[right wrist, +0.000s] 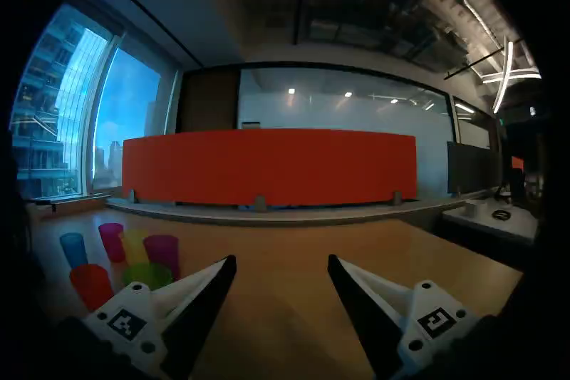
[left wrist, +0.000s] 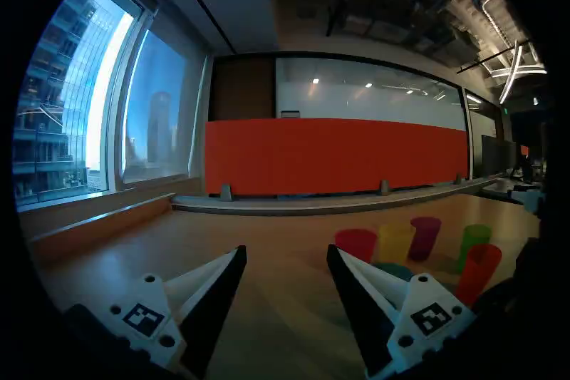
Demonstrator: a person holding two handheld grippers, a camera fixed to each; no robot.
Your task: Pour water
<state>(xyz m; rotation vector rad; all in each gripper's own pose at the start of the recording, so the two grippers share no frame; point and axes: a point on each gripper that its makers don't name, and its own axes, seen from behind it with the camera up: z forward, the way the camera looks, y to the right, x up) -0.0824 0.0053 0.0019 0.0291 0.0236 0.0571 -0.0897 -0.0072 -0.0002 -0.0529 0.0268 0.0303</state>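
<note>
The left gripper [left wrist: 285,257] is wide open. Its two fingers are spread well apart with bare wooden table [left wrist: 285,323] between them, and it holds nothing. From that gap, a cluster of plastic cups stands on the table at about 3 o'clock. A red cup [left wrist: 355,243] is nearest the right finger and a yellow cup [left wrist: 396,241] is just beside it. Then come a purple cup [left wrist: 425,236] and a green cup [left wrist: 474,237], with an orange cup [left wrist: 479,271] farthest out. Their long axes run up and down and their mouths face 12 o'clock. The orange cup seems to lean toward 1 o'clock, but it sits at the curved edge of the picture, so I cannot tell if it truly tilts.

The right gripper [right wrist: 280,266] is also fully spread and has hold of nothing. In the right gripper view the cups stand at 9 o'clock from its gap, upright with their mouths up, and a blue cup [right wrist: 73,248] is outermost.

Beyond both grippers, at 12 o'clock, a long orange partition [left wrist: 335,155] runs along the far edge of the table. Tall windows [left wrist: 71,123] lie at 10 o'clock.
</note>
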